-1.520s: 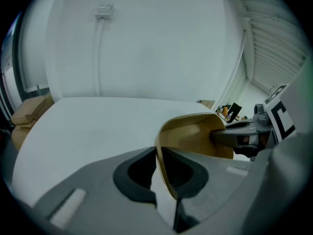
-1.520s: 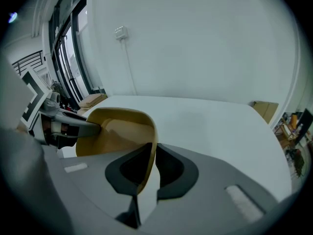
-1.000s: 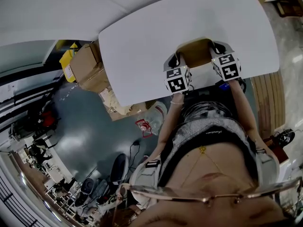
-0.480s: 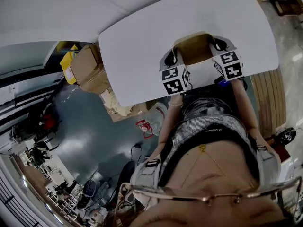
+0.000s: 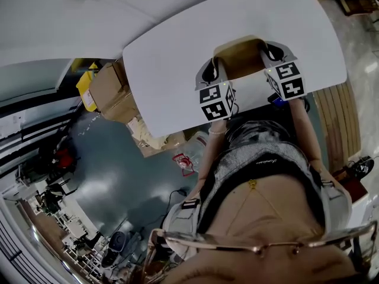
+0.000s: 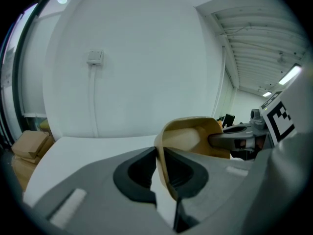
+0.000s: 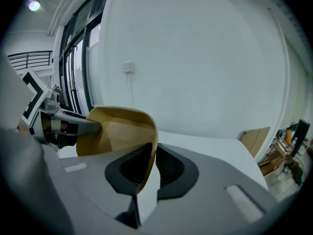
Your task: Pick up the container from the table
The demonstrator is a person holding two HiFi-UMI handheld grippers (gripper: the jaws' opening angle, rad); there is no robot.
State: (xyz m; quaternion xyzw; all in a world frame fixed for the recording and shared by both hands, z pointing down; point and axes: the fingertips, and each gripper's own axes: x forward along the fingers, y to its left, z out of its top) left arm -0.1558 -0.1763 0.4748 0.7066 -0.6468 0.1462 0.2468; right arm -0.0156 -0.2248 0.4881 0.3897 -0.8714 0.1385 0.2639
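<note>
Currently: both grippers grip one tan container (image 5: 240, 58), each on an opposite side wall. Left gripper (image 6: 161, 173): jaws closed narrow on the thin left wall, rim edge running between the pads. Right gripper (image 7: 150, 168): jaws likewise clamped on the right wall. The container body extends ahead of both jaws, open cavity between them; each gripper view shows the other gripper across the container. White counter (image 5: 177, 52) lies beneath and ahead of the jaws; contact between container base and counter not resolvable. Cardboard boxes (image 5: 109, 84) sit beyond the counter edge, left of the left jaws.
</note>
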